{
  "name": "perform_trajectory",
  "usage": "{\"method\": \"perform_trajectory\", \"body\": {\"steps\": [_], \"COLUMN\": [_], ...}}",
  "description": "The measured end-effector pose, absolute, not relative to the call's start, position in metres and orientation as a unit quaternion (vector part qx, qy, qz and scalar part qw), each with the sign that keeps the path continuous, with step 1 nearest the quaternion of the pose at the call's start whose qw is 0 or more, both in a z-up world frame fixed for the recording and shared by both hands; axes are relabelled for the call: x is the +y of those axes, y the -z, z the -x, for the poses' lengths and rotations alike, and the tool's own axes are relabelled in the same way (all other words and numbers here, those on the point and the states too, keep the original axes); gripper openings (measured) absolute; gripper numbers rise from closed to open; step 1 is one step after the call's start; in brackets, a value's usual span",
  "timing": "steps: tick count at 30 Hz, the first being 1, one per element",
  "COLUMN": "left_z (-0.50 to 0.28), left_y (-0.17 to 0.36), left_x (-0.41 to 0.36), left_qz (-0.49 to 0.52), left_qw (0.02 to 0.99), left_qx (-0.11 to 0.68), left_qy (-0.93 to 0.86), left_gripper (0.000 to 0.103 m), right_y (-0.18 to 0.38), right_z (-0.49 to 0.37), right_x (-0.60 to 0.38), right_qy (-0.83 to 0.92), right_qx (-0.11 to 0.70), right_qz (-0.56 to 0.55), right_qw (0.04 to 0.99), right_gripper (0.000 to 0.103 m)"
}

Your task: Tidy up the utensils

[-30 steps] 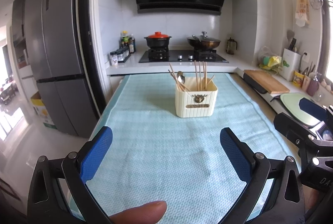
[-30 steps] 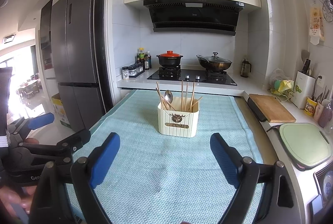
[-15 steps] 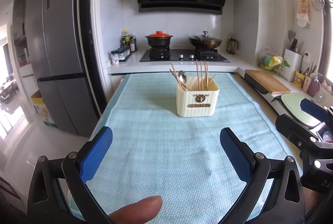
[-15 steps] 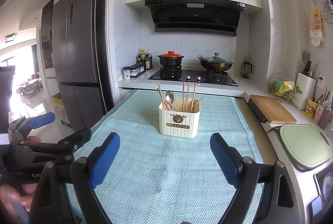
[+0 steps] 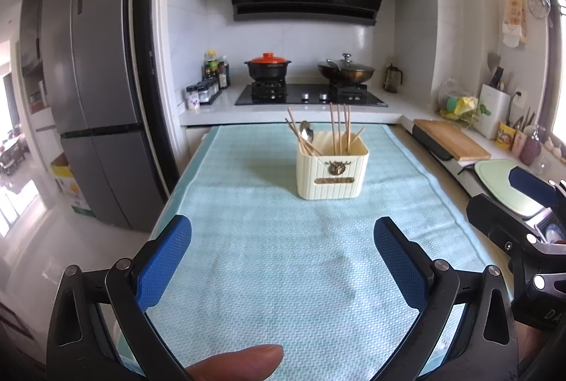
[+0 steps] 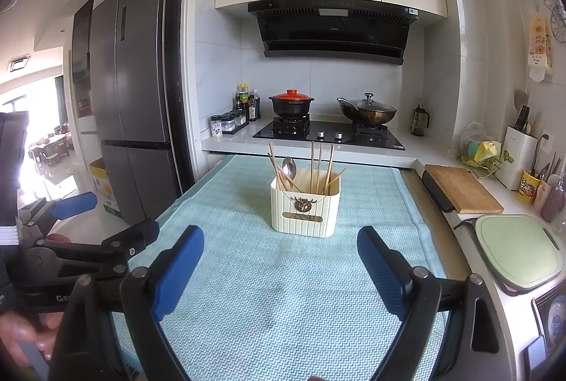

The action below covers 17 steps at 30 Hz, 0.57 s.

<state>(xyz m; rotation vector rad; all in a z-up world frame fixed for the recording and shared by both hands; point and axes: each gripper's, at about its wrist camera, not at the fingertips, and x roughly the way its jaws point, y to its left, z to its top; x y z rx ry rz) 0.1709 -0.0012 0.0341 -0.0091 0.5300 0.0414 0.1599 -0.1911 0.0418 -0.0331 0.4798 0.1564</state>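
A cream utensil holder [image 5: 332,170] stands on the light blue cloth [image 5: 283,257] toward the far side; it also shows in the right wrist view [image 6: 306,206]. Several wooden chopsticks [image 5: 339,130] and a metal spoon [image 5: 306,132] stand in it. My left gripper [image 5: 283,253] is open and empty, well short of the holder. My right gripper [image 6: 279,260] is open and empty, also short of the holder. Each gripper shows at the edge of the other's view.
A stove [image 5: 311,94] with a red-lidded pot [image 5: 267,67] and a wok [image 5: 346,71] is at the back. A fridge [image 5: 92,98] stands left. A wooden board [image 5: 451,138] and green board [image 6: 516,246] lie on the right counter.
Both views have shifted very slightly. The holder and its utensils have not moved, and both grippers stay open.
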Motion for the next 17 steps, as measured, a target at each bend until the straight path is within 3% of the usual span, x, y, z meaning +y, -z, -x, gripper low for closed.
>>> {"method": "perform_trajectory", "body": {"steps": [17], "left_z": [-0.1723], "left_y": [-0.0334], "left_x": [0.0026], "left_qz": [0.018], "left_qw": [0.963], "left_qx": [0.267], "left_qy": [-0.031], "left_gripper": [0.103], "right_y": [-0.0354], "right_z": [-0.1648], "right_x": [-0.1950], "right_qy": [-0.072], "right_qx": [0.244], "right_qz": [0.015], "right_qw": [0.967], "right_gripper": [0.090]}}
